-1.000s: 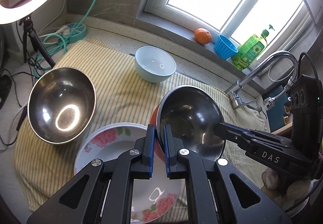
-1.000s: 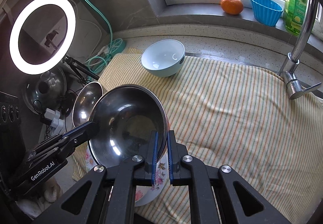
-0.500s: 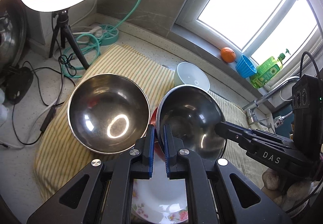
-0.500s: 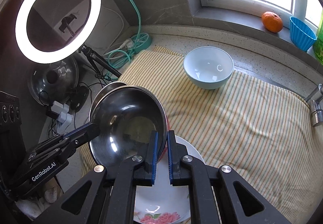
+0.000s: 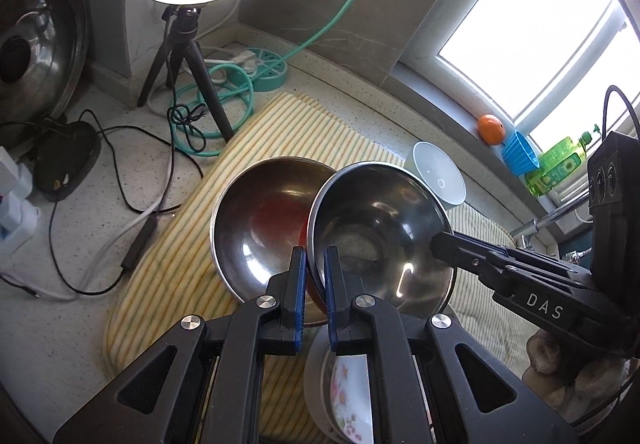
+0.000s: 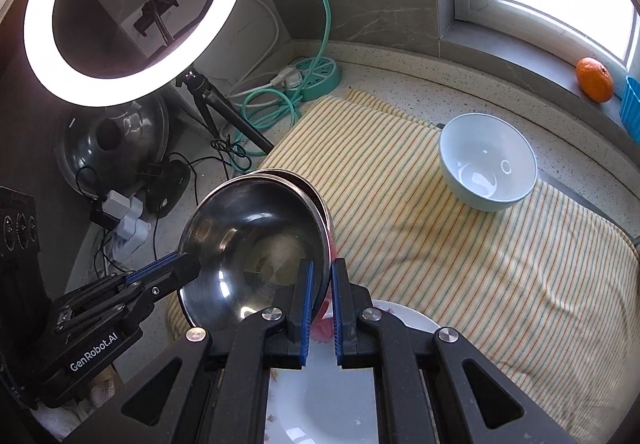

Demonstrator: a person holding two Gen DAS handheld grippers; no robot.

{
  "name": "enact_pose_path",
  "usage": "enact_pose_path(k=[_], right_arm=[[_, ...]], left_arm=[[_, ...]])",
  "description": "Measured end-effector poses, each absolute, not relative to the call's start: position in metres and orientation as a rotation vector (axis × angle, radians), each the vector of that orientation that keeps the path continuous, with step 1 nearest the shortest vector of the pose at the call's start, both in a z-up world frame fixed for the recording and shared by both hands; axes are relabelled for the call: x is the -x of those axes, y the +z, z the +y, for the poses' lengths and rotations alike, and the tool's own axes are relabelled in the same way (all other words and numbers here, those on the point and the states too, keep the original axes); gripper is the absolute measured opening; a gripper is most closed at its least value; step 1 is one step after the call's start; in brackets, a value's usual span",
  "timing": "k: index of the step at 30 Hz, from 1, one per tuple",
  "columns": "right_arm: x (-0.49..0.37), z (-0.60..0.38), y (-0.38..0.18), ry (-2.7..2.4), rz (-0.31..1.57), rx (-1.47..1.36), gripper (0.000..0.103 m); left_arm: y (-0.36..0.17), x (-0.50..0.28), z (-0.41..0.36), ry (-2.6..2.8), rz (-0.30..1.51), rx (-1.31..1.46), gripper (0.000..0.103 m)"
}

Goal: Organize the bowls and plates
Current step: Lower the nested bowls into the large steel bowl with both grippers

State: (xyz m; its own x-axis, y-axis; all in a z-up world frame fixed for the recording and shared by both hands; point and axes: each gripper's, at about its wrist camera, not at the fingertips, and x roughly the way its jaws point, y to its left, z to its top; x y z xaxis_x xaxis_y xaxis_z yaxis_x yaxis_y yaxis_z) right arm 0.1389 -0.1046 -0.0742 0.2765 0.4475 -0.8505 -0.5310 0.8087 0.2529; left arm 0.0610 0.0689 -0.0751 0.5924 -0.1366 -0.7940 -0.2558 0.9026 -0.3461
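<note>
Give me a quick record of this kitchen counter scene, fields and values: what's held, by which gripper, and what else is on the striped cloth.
held item: steel bowl with a red outside, tilted
left gripper: shut on the bowl's near rim
right gripper: shut on the opposite rim
below the held bowl: second steel bowl resting on the striped cloth
near edge: flowered plate
far side of cloth: pale blue bowl, upright and empty
windowsill: orange
</note>
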Motion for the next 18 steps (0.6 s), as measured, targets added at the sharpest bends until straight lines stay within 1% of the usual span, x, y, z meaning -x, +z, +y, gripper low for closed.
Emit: enact_pose_path(k=[18], right_arm=[[-0.154,-0.052,-0.103,0.659,1.141,0.177,0.008]], left_arm=[[-0.103,-0.072,0.097,0.122,0.981,0.423,0.007]])
